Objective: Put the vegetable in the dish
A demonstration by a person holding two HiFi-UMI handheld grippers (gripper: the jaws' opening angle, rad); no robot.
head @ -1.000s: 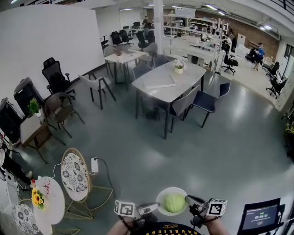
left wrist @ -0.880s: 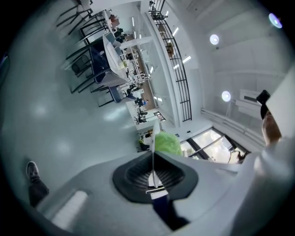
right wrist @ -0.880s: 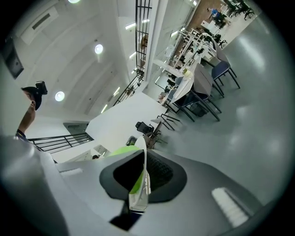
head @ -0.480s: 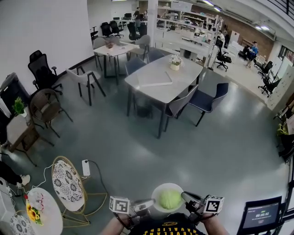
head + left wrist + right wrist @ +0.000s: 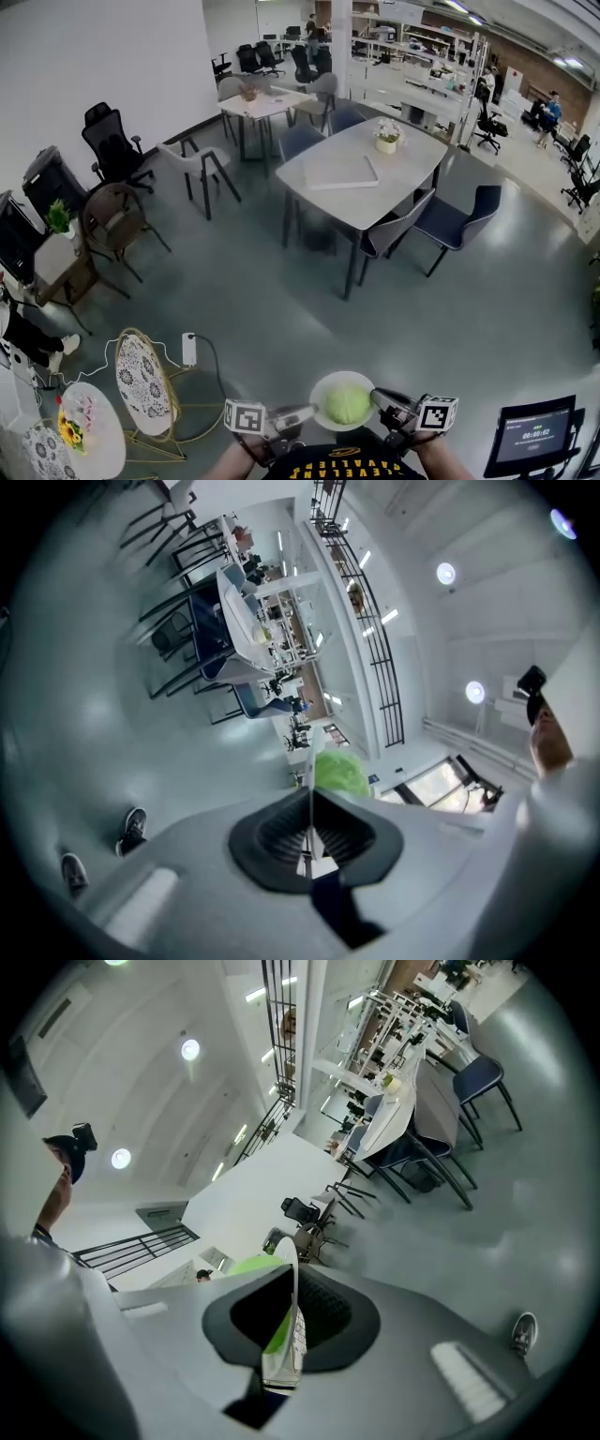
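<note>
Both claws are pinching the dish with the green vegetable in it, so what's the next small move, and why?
Probably hold the dish level and carry it forward to the white table. The vegetable already sits in the dish, the left claw and right claw each clamp its rim on opposite sides, and it hangs over bare floor with nothing under it.

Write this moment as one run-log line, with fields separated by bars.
vegetable: in dish | left gripper: shut on dish rim | right gripper: shut on opposite rim | dish: held above the floor
</note>
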